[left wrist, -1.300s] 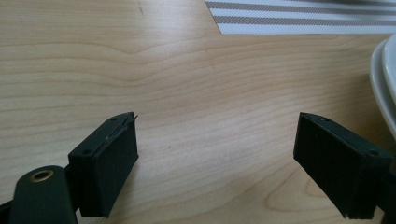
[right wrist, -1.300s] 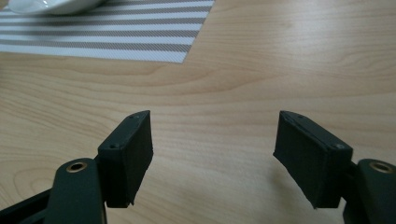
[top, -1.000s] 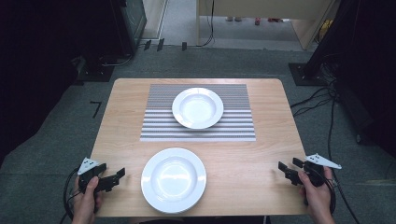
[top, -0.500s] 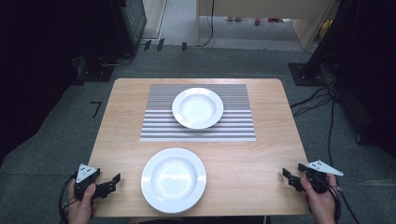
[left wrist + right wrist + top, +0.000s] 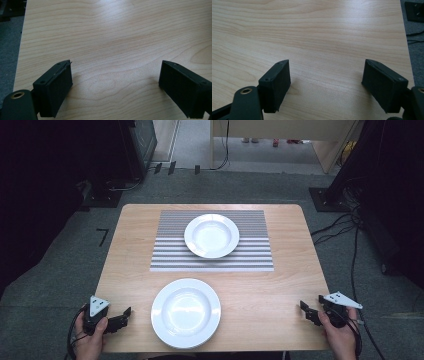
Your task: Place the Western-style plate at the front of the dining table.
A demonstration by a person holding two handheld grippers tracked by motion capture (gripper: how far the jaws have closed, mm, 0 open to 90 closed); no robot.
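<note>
Wooden table (image 5: 130, 245), striped mat (image 5: 255, 245), grey carpet floor (image 5: 60, 265), floor cables (image 5: 345, 225)

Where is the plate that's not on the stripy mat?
In the high view, that white plate sits on the bare wooden table near the front edge, just in front of the striped mat, between the left tongs and the right tongs.

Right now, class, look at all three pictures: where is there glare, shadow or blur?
High view: soft sheen on both plates, near plate and far plate; room edges fall into darkness. Left gripper view: pale glare on the table; each jaw casts a soft shadow. Right gripper view: wood grain fairly sharp; the gripper body at the bottom corners looks soft.
</note>
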